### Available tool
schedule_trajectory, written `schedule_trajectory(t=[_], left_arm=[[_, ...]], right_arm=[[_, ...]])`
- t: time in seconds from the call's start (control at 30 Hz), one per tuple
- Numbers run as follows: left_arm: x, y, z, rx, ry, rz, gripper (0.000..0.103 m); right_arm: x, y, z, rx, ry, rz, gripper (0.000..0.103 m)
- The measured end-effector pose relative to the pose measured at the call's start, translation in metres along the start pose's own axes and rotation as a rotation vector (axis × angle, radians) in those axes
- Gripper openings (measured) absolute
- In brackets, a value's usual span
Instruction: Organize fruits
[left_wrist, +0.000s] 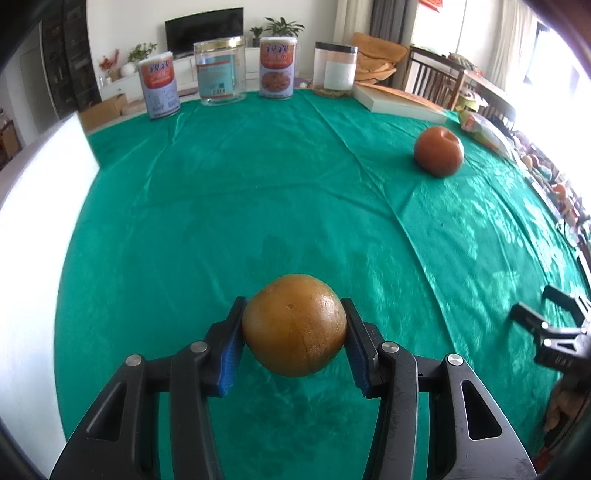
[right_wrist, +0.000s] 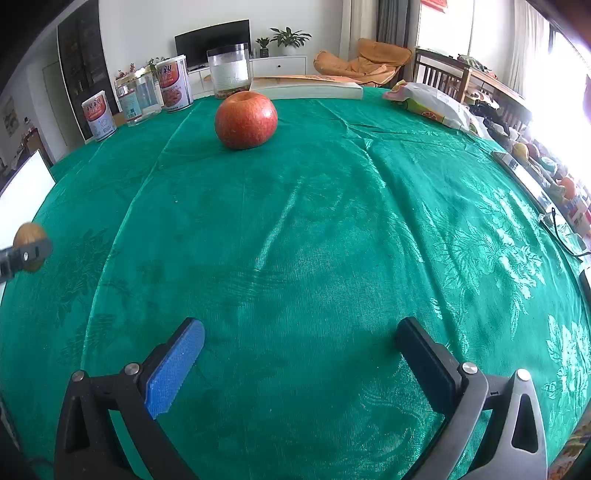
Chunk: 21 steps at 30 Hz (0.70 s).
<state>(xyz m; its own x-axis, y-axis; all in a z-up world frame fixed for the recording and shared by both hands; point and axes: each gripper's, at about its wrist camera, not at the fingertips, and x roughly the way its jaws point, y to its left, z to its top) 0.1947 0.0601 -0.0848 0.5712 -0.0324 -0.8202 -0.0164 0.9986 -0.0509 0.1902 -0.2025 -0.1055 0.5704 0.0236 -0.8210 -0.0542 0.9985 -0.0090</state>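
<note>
Left gripper (left_wrist: 294, 325) clamps the orange (left_wrist: 294, 325) clear of the cloth; right gripper (right_wrist: 301, 354) wide, empty, apple (right_wrist: 246, 120) well ahead; carrying step, next needs a drop spot.

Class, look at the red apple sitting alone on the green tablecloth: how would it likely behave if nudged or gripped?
The red apple is round, so a nudge would probably roll it. Its skin looks smooth, so it may slip. It looks firm, likely keeping shape when gripped.

Both black grippers' fingers (right_wrist: 424, 354) carry blue ribbed pads (left_wrist: 231, 354) and silver pivot screws (left_wrist: 389, 346).
</note>
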Motion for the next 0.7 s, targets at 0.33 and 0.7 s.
schedule_trajectory(t=[0.33,0.7], left_arm=[[0.007,0.008,-0.015,-0.014,-0.034,0.066,0.093],[0.010,0.006,-0.014,-0.012,-0.032,0.070,0.097]], right_arm=[[0.001,0.000,0.004,-0.023,0.022,0.017,0.103],[0.063,0.025,0.135,-0.045,-0.011,0.099,0.103]])
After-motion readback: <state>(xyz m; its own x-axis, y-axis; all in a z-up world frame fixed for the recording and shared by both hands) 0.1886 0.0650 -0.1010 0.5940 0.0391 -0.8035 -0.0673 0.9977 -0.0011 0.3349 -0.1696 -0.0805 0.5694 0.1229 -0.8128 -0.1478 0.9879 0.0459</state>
